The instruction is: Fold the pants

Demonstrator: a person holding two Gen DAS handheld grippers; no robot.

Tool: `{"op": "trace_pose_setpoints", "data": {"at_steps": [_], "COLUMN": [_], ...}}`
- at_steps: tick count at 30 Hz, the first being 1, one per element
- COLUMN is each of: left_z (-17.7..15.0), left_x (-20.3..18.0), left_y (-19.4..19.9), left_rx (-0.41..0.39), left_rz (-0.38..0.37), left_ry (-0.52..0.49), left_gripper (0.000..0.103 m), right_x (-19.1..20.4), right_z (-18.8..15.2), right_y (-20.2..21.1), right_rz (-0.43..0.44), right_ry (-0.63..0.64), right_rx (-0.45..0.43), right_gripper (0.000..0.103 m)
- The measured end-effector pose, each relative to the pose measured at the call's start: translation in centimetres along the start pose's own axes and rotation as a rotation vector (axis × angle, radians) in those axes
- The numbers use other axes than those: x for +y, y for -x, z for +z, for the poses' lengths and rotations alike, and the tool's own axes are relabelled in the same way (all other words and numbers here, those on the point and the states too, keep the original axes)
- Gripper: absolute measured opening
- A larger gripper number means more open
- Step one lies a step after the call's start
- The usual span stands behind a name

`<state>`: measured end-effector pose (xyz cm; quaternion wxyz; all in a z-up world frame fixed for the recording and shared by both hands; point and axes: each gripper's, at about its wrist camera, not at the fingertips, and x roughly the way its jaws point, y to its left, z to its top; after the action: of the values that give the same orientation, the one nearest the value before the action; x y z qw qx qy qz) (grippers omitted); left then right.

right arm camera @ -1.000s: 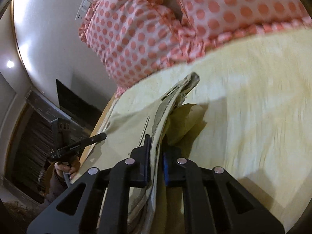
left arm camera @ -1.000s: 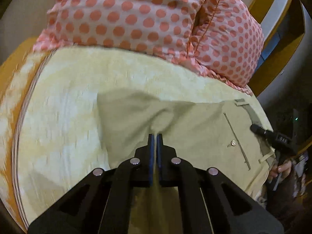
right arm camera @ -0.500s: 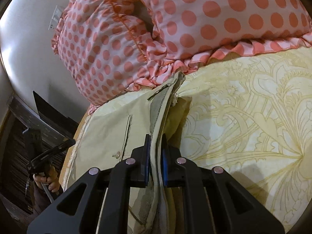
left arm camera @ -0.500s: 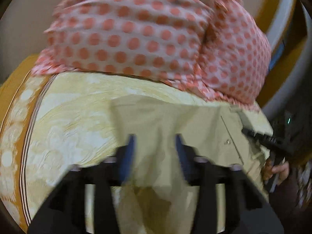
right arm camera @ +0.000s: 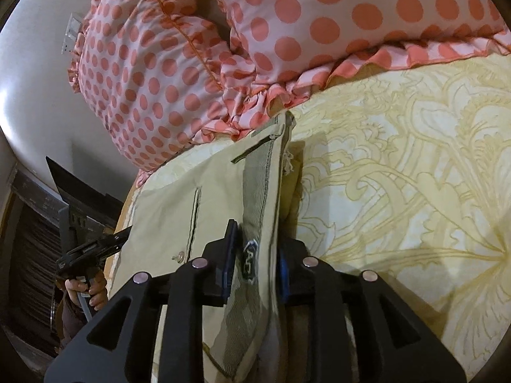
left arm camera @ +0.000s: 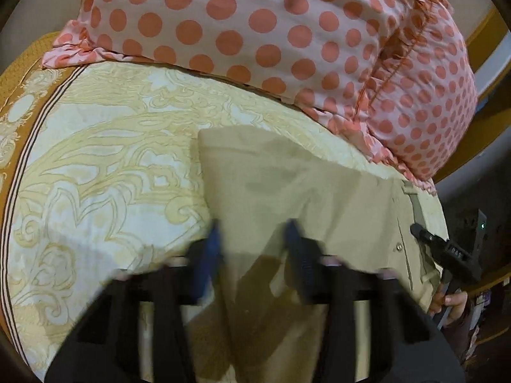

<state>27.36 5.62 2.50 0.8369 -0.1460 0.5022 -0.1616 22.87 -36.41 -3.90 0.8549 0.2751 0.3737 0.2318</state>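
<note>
Pants [left arm camera: 287,191] lie on the bedspread [left arm camera: 95,159]; left gripper [left arm camera: 252,242] jaws spread, right gripper [right arm camera: 255,255] jaws spread around the waistband [right arm camera: 258,191].

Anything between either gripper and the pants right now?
Nothing visible. The left gripper is open directly over the pants, with only fabric between its fingers. The right gripper has the waistband between its fingers. The polka-dot pillows sit beyond, at the pants' far edge.
</note>
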Motion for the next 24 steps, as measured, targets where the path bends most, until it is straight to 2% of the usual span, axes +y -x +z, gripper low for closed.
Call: {"op": "trace_pose_setpoints", "data": {"at_steps": [2, 7, 10, 11, 13, 15, 16, 17, 18, 20, 21, 22, 23, 24], "left_z": [0.6, 3.8, 4.1, 3.6, 2.3, 0.7, -0.1, -1.3, -1.9, -3.1, -3.5, -3.7, -4.2, -4.7], "left_x": [-0.5, -2.9, -2.6, -2.3, -2.4, -2.9, -3.4, -4.0, -4.5, -5.3, -5.5, -5.5, -5.5, -5.8], "left_y": [-0.1, -0.6, -2.6, -2.3, -0.3, 2.6, 3.7, 4.5, 4.5, 3.1, 1.4, -0.1, -0.3, 0.1], "left_rx": [-0.008, -0.12, -0.07, -0.083, -0.15, -0.23, -0.252, -0.252, -0.235, -0.15, -0.079, -0.036, -0.066, -0.083], "left_rz": [0.0, 0.062, 0.14, 0.15, 0.191, 0.156, 0.11, 0.037, -0.007, -0.057, -0.019, 0.04, 0.084, 0.135], "left_ry": [-0.025, -0.134, -0.122, -0.116, -0.122, -0.134, -0.14, -0.149, -0.156, -0.16, -0.157, -0.153, -0.175, -0.194], "left_gripper": [0.019, 0.019, 0.027, 0.032, 0.031, 0.035, 0.036, 0.043, 0.05, 0.051, 0.051, 0.049, 0.041, 0.043], "right_x": [0.3, 0.7, 0.5, 0.7, 2.3, 3.7, 4.5, 4.9, 5.1, 4.8, 4.2, 3.6, 3.2, 3.2], "right_z": [0.2, 1.7, 1.7, 1.5, 0.9, 0.0, -0.8, -1.2, -1.6, -2.5, -2.7, -2.6, -2.5, -2.6], "right_y": [0.1, 0.1, -0.5, 0.1, 2.7, 4.5, 5.1, 4.8, 4.2, 1.5, 0.5, 0.9, 1.2, 1.8], "right_rz": [0.013, -0.008, -0.091, -0.116, -0.194, -0.16, -0.103, -0.068, -0.046, -0.064, -0.088, -0.066, -0.066, -0.085], "right_ry": [0.019, 0.027, 0.049, 0.058, 0.134, 0.179, 0.196, 0.204, 0.207, 0.172, 0.143, 0.095, 0.043, -0.003], "right_rx": [-0.008, -0.07, -0.05, -0.069, -0.163, -0.226, -0.224, -0.191, -0.151, -0.017, 0.017, -0.015, -0.011, -0.019], "right_gripper": [0.012, 0.011, 0.014, 0.019, 0.027, 0.045, 0.046, 0.046, 0.046, 0.052, 0.052, 0.052, 0.052, 0.054]}}
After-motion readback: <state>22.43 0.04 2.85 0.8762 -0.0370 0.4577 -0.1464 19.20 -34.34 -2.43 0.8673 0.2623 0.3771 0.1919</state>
